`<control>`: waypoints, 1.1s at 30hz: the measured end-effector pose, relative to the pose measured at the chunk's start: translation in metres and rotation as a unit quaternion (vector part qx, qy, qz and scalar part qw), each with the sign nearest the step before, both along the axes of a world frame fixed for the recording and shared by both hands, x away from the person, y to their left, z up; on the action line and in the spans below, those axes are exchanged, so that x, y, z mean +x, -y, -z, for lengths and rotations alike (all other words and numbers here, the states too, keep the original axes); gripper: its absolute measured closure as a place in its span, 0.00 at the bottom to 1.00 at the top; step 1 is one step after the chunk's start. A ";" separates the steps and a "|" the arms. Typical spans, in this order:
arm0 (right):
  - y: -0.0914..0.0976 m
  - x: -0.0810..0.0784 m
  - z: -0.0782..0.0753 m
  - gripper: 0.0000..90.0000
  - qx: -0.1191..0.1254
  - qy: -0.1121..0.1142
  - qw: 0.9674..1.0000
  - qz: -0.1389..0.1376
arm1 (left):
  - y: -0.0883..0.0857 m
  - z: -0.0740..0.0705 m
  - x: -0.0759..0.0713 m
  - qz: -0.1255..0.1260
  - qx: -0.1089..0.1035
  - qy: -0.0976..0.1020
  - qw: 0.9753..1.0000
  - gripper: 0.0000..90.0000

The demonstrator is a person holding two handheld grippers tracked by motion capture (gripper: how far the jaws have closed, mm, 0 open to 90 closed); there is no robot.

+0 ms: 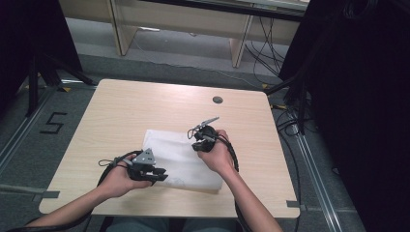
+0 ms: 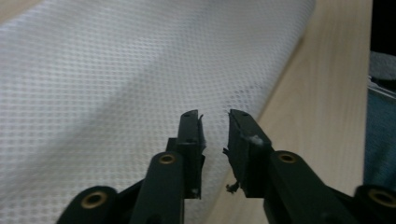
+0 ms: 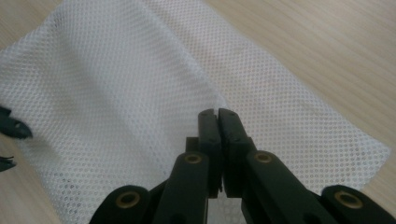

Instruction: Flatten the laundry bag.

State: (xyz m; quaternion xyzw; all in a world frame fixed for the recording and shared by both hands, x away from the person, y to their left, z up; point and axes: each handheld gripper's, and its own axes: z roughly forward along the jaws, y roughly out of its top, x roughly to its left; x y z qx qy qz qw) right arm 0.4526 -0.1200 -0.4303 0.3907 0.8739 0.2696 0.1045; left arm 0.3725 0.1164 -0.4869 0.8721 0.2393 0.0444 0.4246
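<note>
High view: we see the white mesh cloth (image 1: 181,159) lying flat mid-table (image 1: 121,111), w/ the left gripper (image 1: 153,173) at its near-left edge and the right gripper (image 1: 199,140) over its far-right part.

Left gripper view: jaws stand apart w/ a narrow gap, nothing pinched; mesh just beyond the tips.

Right gripper view: jaws pressed together on a raised fold of the mesh, the rest spread on the wood below.
</note>
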 end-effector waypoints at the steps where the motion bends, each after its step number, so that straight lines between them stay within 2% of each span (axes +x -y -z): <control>1: 0.000 -0.001 0.000 1.00 0.004 -0.005 1.000 0.003 | 0.002 0.001 -0.002 0.011 0.013 -0.001 1.000 0.86; 3: 0.000 -0.002 -0.002 1.00 0.003 -0.004 1.000 0.003 | 0.010 0.006 -0.007 0.022 0.020 -0.012 0.999 0.89; 6: 0.000 -0.004 -0.005 1.00 0.012 -0.004 1.000 0.002 | 0.017 0.011 -0.008 0.028 0.050 -0.012 0.998 0.92; 9: 0.000 -0.008 -0.009 1.00 0.023 -0.003 1.000 -0.002 | 0.022 0.013 -0.004 0.028 0.063 -0.016 0.997 0.94; 10: 0.001 -0.009 -0.010 1.00 0.025 0.004 1.000 -0.005 | 0.023 0.013 -0.004 0.027 0.064 -0.019 0.997 0.94; 13: 0.000 -0.013 -0.015 1.00 0.033 0.004 0.999 -0.007 | 0.024 0.014 -0.002 0.026 0.070 -0.020 0.997 0.94; 14: 0.000 -0.014 -0.016 1.00 0.034 0.006 0.999 -0.008 | 0.024 0.015 0.000 0.028 0.072 -0.014 0.997 0.94; 15: 0.000 -0.016 -0.018 1.00 0.035 0.006 0.999 -0.011 | 0.025 0.015 0.000 0.023 0.070 -0.021 0.997 0.94; 17: -0.001 -0.019 -0.020 1.00 0.041 0.007 0.999 -0.015 | 0.025 0.016 0.001 0.016 0.065 -0.021 0.998 0.93; 19: 0.000 -0.020 -0.021 1.00 0.043 0.017 0.999 -0.019 | 0.025 0.015 0.004 0.018 0.071 -0.015 0.997 0.93; 20: 0.000 -0.022 -0.022 1.00 0.043 0.015 0.999 -0.016 | 0.026 0.016 0.004 0.013 0.069 -0.019 0.997 0.93; 21: -0.001 -0.023 -0.023 1.00 0.047 0.017 0.999 -0.019 | 0.023 0.014 0.008 0.033 0.092 -0.011 0.995 0.93; 22: -0.001 -0.024 -0.024 1.00 0.049 0.013 0.999 -0.016 | 0.024 0.015 0.008 0.024 0.087 -0.010 0.996 0.93; 23: -0.001 -0.025 -0.024 1.00 0.052 0.018 0.998 -0.020 | 0.027 0.016 0.007 0.009 0.068 -0.016 0.998 0.93; 24: -0.001 -0.026 -0.025 1.00 0.055 0.018 0.998 -0.019 | 0.025 0.015 0.011 0.022 0.090 -0.007 0.996 0.93; 25: -0.001 -0.027 -0.027 1.00 0.056 0.020 0.998 -0.023 | 0.024 0.014 0.014 0.028 0.101 0.001 0.995 0.93; 26: -0.002 -0.029 -0.027 1.00 0.057 0.021 0.998 -0.021 | 0.025 0.015 0.013 0.015 0.089 -0.005 0.996 0.92; 27: -0.002 -0.031 -0.029 1.00 0.061 0.018 0.998 -0.022 | 0.023 0.014 0.016 0.028 0.102 0.005 0.994 0.92; 28: -0.002 -0.032 -0.030 1.00 0.058 0.025 0.998 -0.028 | 0.024 0.015 0.016 0.015 0.092 -0.001 0.996 0.91; 29: -0.002 -0.034 -0.032 1.00 0.062 0.021 0.997 -0.027 | 0.023 0.015 0.019 0.019 0.098 0.003 0.995 0.91; 30: -0.002 -0.035 -0.033 1.00 0.061 0.029 0.997 -0.033 | 0.023 0.015 0.020 0.020 0.102 0.007 0.995 0.91; 33: -0.003 -0.039 -0.036 1.00 0.065 0.026 0.997 -0.037 | 0.023 0.016 0.023 0.012 0.100 0.008 0.995 0.91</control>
